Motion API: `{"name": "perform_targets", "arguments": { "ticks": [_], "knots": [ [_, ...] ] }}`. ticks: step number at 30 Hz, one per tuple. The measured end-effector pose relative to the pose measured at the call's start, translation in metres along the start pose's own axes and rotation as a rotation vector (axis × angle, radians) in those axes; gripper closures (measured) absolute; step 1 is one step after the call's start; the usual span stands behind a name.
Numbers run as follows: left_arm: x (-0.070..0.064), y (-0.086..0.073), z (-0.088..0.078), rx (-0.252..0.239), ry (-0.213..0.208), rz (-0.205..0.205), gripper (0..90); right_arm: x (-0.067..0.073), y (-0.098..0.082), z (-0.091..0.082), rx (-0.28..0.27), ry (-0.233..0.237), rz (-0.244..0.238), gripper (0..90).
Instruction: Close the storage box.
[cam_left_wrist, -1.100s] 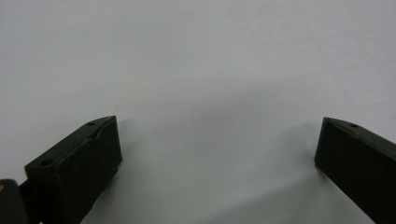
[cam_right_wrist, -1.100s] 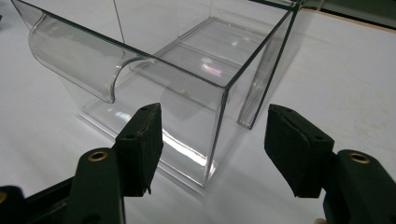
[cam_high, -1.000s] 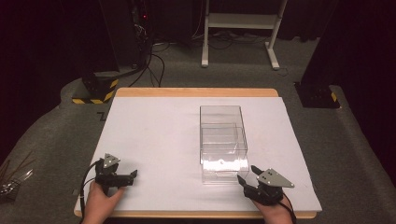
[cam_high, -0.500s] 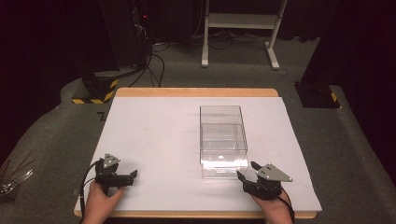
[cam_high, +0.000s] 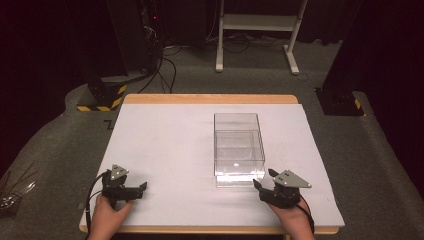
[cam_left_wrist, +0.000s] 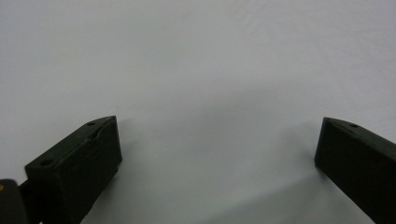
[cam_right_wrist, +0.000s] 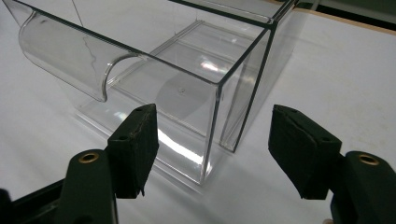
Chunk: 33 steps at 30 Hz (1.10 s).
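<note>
The clear box (cam_high: 239, 149) stands upright on the desk (cam_high: 165, 145), right of its middle and toward the near edge. The right claw (cam_high: 262, 186) sits just beside the box's near right corner, jaws spread and empty, that corner (cam_right_wrist: 212, 121) lying between them. The step in hand looks like the approach for a grasp. Next it likely must ease forward over one wall and pinch. The left claw (cam_high: 141, 187) rests well apart on bare desk, spread and empty too.

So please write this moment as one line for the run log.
right tool: open, near corner of clear box | left tool: open, over white table | box: empty, ungrasped
</note>
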<state>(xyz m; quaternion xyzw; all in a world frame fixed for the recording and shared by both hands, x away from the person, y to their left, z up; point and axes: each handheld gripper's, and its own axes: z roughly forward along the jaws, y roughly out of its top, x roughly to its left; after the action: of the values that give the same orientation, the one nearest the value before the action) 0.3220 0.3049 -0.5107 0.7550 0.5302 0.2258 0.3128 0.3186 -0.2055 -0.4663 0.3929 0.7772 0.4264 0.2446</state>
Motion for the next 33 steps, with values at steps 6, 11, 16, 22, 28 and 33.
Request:
{"name": "perform_targets", "arguments": {
  "ticks": [6,11,16,22,28,33],
  "knots": [
    [0.0,0.0,0.0,0.0,-0.001,-0.001,0.6,-0.005,0.004,0.007,0.004,0.0,0.003,33.4],
    [0.0,0.0,0.0,0.0,0.0,0.0,0.6,-0.008,0.007,0.01,0.006,0.002,0.011,33.0],
    [0.0,0.0,0.0,0.0,-0.001,-0.001,0.6,-0.011,0.009,0.016,0.006,0.001,0.016,33.0],
    [0.0,0.0,0.0,0.0,0.0,-0.001,0.6,-0.014,0.012,0.02,0.006,-0.003,0.022,33.1],
    [0.0,0.0,0.0,0.0,0.0,-0.001,0.6,-0.018,0.015,0.027,0.007,-0.012,0.035,33.1],
    [0.0,0.0,0.0,0.0,0.0,-0.001,0.6,-0.021,0.017,0.031,0.008,-0.018,0.044,33.1]
  ]
}}
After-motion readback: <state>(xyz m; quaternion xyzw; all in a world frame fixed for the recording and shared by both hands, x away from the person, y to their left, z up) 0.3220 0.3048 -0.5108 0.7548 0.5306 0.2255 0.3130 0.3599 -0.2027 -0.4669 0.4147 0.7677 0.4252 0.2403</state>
